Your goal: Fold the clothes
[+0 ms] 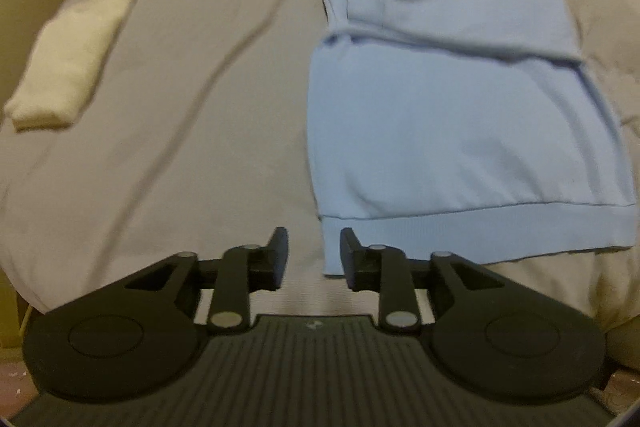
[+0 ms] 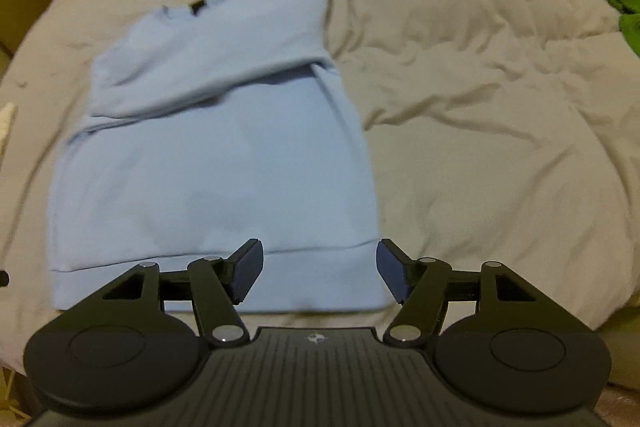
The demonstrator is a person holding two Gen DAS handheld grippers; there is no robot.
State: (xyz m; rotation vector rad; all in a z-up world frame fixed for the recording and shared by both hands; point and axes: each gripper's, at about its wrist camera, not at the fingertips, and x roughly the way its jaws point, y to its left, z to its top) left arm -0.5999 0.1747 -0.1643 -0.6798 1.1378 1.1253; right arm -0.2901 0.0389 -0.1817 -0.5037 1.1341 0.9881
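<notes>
Well, one blue sweatshirt [image 1: 460,131] lies just ahead (one folded white cloth [image 1: 72,55] apart). My left gripper [image 1: 314,259] and right gripper [image 2: 320,271] gape empty at its hem.

Both grippers matte black: ribbed base, round side discs, silver pivot screws, blocky fingers [image 1: 280,255].

Bed [image 1: 180,99] covered by beige, creased bedding, wrinkles heavier on right side. Light blue sweatshirt [image 1: 452,131] lies flat on it, sleeves folded across chest, ribbed hem nearest cameras, collar far. Folded cream cloth [image 1: 68,63] rests well apart, near bed's left edge. Green garment [image 2: 624,11] sits at far right edge, only partly visible.
</notes>
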